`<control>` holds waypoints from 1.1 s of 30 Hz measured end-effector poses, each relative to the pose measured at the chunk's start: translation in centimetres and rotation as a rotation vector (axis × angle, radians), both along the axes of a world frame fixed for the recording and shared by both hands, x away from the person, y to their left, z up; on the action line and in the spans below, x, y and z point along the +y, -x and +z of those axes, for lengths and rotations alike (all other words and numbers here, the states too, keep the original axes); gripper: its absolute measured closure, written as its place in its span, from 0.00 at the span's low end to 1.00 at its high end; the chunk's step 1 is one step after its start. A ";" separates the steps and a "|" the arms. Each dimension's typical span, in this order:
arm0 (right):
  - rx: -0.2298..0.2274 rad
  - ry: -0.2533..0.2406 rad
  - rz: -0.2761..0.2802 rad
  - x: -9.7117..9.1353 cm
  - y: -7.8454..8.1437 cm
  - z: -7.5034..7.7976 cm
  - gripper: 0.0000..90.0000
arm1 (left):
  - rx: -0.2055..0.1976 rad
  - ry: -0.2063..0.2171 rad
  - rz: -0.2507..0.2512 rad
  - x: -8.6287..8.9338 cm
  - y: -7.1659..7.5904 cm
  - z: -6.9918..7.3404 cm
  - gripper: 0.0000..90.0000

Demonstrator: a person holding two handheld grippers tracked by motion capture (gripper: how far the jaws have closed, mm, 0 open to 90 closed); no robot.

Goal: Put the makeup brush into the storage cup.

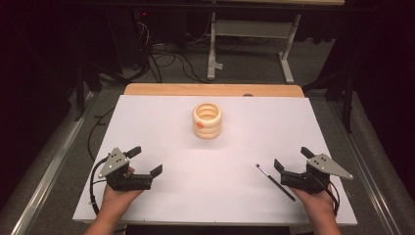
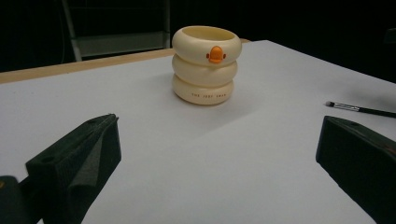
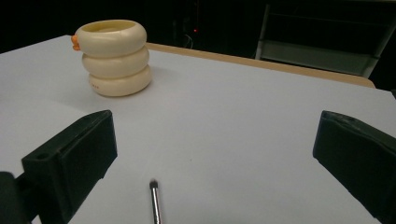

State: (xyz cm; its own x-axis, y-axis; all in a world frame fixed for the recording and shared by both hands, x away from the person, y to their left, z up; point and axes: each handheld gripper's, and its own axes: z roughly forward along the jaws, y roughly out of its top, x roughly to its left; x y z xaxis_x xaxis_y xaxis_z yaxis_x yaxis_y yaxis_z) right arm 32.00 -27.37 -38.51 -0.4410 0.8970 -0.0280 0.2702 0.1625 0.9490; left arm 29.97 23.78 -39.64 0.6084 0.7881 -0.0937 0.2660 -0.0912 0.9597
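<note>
A cream holder (image 1: 207, 120) made of three stacked rings, with a small orange beak on its side, stands upright in the middle of the white table (image 1: 161, 122). It rises ahead in the left gripper view (image 2: 203, 64) and far left in the right gripper view (image 3: 116, 57). A thin black brush (image 1: 275, 181) lies flat near the front right, its tip toward the holder. My left gripper (image 1: 144, 160) rests open at the front left, jaws wide with nothing between them. My right gripper (image 1: 292, 158) is open too, just right of the brush (image 3: 155, 202), which lies between its jaws on the table.
A wooden strip (image 1: 213, 89) runs along the table's far edge. Beyond it stand a white metal frame (image 1: 252, 34) and cables on the dark floor. The brush (image 2: 359, 109) also lies at the right in the left gripper view.
</note>
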 end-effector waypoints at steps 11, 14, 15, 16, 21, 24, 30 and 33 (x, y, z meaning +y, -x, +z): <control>-0.015 -0.006 -0.004 -0.2 0.2 0.0 0.01 | -0.019 0.010 -0.009 -0.2 0.1 0.1 0.01; -0.020 -0.009 0.000 -0.1 0.2 -0.1 0.01 | -0.023 0.013 -0.008 -0.2 0.2 0.2 0.01; -0.019 -0.010 0.003 -0.1 0.2 -0.1 0.01 | -0.023 0.015 -0.008 -0.2 0.2 0.2 0.01; -0.019 -0.008 0.004 -0.1 0.2 0.0 0.01 | -0.023 0.017 -0.007 -0.2 0.2 0.2 0.01; -0.027 -0.009 0.002 -0.1 0.2 0.0 0.01 | -0.023 0.016 -0.006 -0.1 0.2 0.2 0.01; -0.029 -0.010 0.001 -0.1 0.2 0.0 0.01 | -0.022 0.016 -0.006 -0.1 0.2 0.2 0.01; -0.033 -0.012 0.004 -0.1 0.3 0.1 0.01 | -0.022 0.016 -0.007 -0.1 0.2 0.2 0.01; -0.036 -0.011 0.005 -0.1 0.3 0.2 0.01 | -0.023 0.017 -0.006 -0.1 0.2 0.2 0.01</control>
State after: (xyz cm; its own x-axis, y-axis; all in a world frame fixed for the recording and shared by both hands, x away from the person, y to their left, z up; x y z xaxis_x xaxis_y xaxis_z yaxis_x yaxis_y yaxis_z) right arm 31.67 -27.42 -38.35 -0.4442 0.8953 -0.0342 0.2351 0.1533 0.9598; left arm 29.76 23.64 -39.44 0.6153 0.7828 -0.0929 0.2436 -0.0768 0.9668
